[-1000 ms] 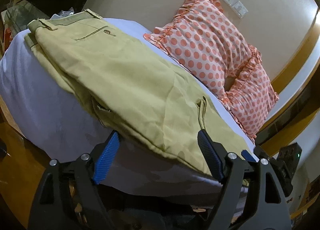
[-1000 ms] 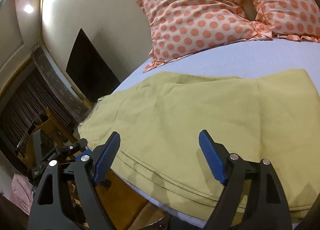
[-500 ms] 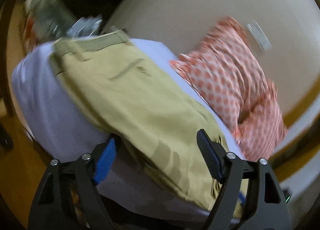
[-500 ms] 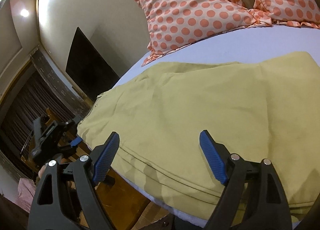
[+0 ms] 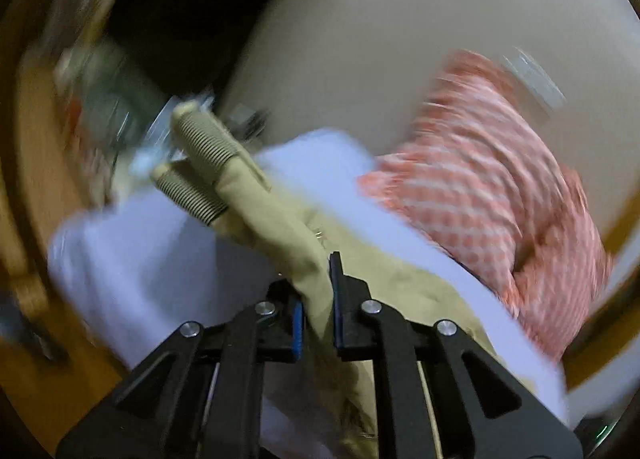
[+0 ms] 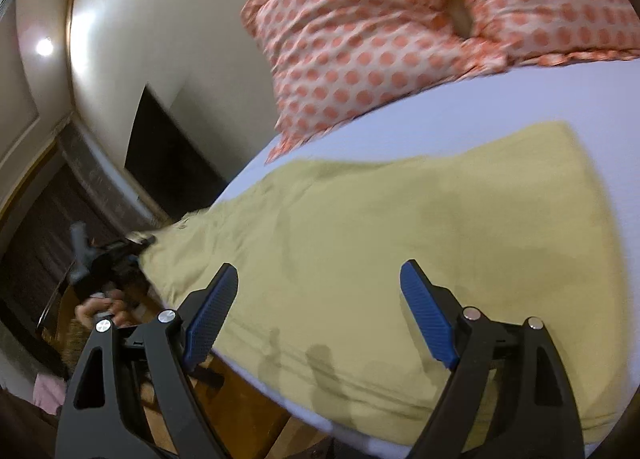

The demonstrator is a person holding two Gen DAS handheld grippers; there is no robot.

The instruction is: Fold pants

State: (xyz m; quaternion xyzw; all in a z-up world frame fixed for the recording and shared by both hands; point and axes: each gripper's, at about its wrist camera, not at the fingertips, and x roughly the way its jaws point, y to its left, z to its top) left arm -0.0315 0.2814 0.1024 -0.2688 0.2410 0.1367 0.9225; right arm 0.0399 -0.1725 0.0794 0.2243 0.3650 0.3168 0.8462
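Khaki pants (image 6: 420,243) lie folded lengthwise across the bed's white sheet (image 6: 520,99). My left gripper (image 5: 316,311) is shut on the pants' near edge (image 5: 280,227), which rises in a ridge from the jaws toward the waistband; this view is blurred. In the right wrist view the left gripper (image 6: 108,259) shows at the pants' far left end. My right gripper (image 6: 316,315) is open and empty, just above the pants' hem end near the bed's front edge.
Two orange polka-dot pillows (image 6: 420,27) lean on the wall at the head of the bed, also in the left wrist view (image 5: 492,195). A dark screen (image 6: 168,155) stands by the wall. Wooden floor (image 5: 36,299) lies beside the bed.
My left gripper moved in and shut on the pants' edge, bunching the cloth upward. My right gripper stayed open, shifting slightly over the hem end.
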